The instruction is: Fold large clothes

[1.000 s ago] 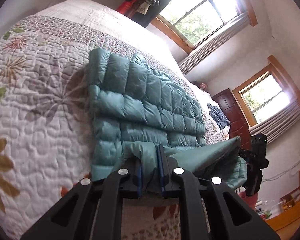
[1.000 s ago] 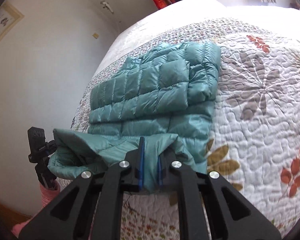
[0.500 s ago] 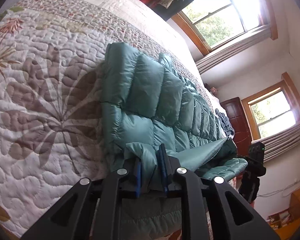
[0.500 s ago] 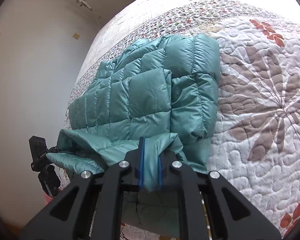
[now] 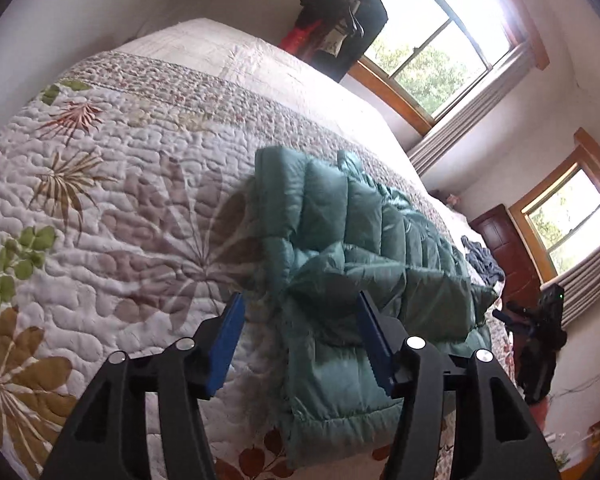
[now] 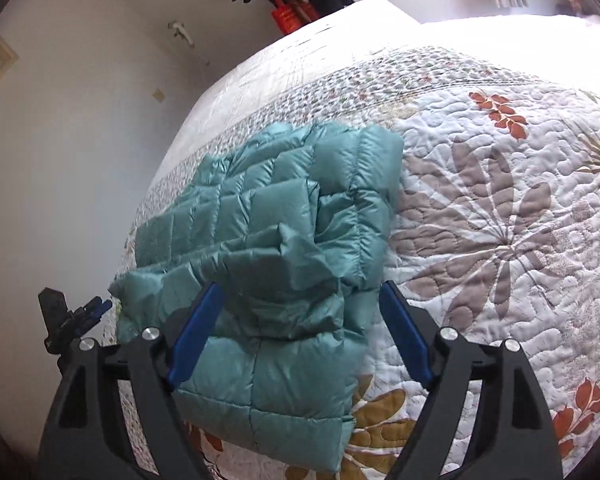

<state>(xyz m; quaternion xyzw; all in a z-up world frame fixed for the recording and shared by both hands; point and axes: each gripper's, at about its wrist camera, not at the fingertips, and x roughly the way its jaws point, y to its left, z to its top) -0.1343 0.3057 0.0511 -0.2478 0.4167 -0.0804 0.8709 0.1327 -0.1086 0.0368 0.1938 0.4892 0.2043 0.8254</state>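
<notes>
A teal quilted puffer jacket [image 5: 352, 256] lies folded on the floral bedspread [image 5: 100, 208]; its lower part is doubled over onto the upper part. My left gripper [image 5: 300, 308] is open just above the jacket's near left corner, with nothing between its blue pads [image 5: 228, 340]. In the right wrist view the same jacket [image 6: 284, 216] lies in a bundle, and my right gripper [image 6: 300, 300] hangs open over its near right part. Each gripper shows in the other's view: the right gripper [image 5: 540, 328] and the left gripper [image 6: 68, 320] beyond the jacket's far edge.
The bedspread [image 6: 500, 220] stretches wide on both sides of the jacket. Dark clothes [image 5: 340, 12] hang by a window [image 5: 432, 52] behind the bed. A blue garment [image 5: 482, 260] lies near the far bed edge by a wooden door [image 5: 512, 256].
Both grippers were shut on the jacket's hem and carried it forward over the upper part. Now both have let go, opened wide and drawn back; the folded layer rests on the jacket.
</notes>
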